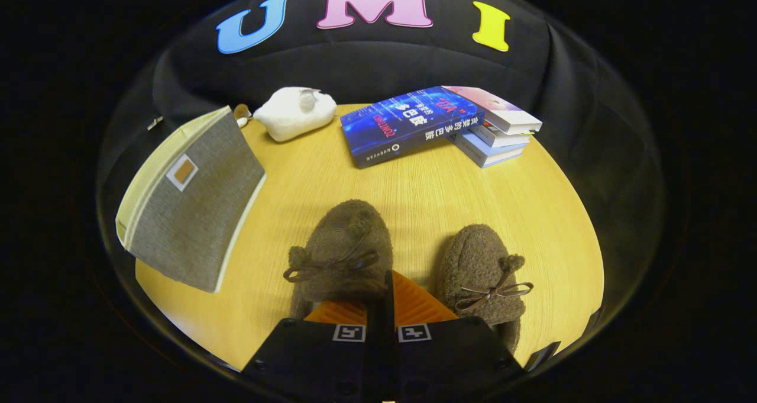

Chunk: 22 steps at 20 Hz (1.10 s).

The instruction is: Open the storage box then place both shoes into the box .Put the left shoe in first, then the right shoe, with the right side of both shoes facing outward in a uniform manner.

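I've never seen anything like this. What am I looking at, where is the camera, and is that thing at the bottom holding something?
This is a hand-held gripper, a two-finger tool that a person carries. The camera rides on it and looks forward along its fingers, so the round, bulging picture is the tool's own view. The fingers sit pressed together with nothing between them, just over the near end of one brown fuzzy slipper. A second slipper lies beside it. They rest on a wooden table. Off to one side stands a grey fabric storage box, its lid closed. Beyond the slippers are a stack of books and a white soft toy. Nothing is held yet.
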Each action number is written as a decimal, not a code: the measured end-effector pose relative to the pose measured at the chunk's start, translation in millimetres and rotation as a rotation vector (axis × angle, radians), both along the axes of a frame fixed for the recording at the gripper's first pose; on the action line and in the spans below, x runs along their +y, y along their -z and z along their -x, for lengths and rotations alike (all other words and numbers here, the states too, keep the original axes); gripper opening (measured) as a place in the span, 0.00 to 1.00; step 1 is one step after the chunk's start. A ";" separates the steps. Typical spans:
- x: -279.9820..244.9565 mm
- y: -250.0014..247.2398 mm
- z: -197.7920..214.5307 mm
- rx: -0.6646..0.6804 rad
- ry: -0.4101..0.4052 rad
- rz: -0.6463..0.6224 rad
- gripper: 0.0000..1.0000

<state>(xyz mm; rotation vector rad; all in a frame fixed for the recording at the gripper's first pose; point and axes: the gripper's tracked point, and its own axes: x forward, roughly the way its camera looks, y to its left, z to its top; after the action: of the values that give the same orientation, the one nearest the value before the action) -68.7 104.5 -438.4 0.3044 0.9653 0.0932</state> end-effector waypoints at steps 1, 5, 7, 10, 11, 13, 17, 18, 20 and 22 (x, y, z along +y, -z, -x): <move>-0.4 -15.8 -6.2 -0.022 0.001 0.002 0.05; 12.8 -85.9 -40.0 -0.105 0.009 -0.021 0.05; 26.9 -117.3 -56.7 -0.107 0.034 -0.066 0.05; 58.3 -158.9 -84.2 -0.128 0.054 -0.146 0.05; 70.2 -170.2 -91.9 -0.134 0.052 -0.161 0.05; 98.9 -188.3 -105.2 -0.145 0.044 -0.191 0.05; 167.7 -209.9 -127.0 -0.147 0.014 -0.248 0.05; 183.7 -209.9 -131.4 -0.148 0.001 -0.246 0.05; 208.6 -198.9 -136.0 -0.136 -0.014 -0.222 0.05; 229.9 -182.9 -135.7 -0.107 -0.002 -0.202 0.05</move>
<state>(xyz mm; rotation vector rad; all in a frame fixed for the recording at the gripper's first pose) 66.9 334.4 -255.5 0.4797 0.8514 0.2071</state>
